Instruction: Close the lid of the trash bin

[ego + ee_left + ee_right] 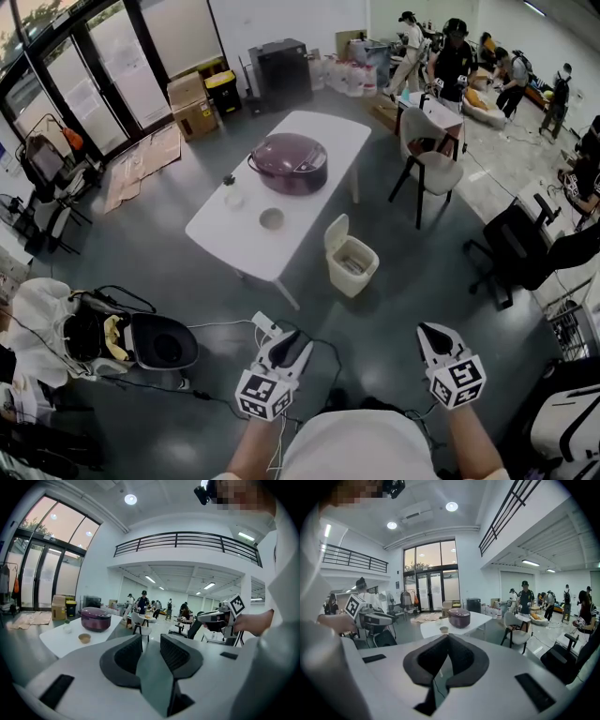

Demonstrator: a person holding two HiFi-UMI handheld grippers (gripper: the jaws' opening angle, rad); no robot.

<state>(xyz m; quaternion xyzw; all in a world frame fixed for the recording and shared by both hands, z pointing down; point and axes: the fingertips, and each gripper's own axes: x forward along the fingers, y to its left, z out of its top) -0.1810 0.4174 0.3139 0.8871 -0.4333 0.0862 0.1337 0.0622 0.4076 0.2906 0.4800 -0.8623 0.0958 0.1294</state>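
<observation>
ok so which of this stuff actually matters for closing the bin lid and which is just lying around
For the job: trash bin, its lid standing open, left gripper, right gripper.
Just lying about: rice cooker, bowl, white table, chair.

No legible text — anywhere.

Grey floor [422, 309], white table [319, 127], glass doors [94, 56] — bright
</observation>
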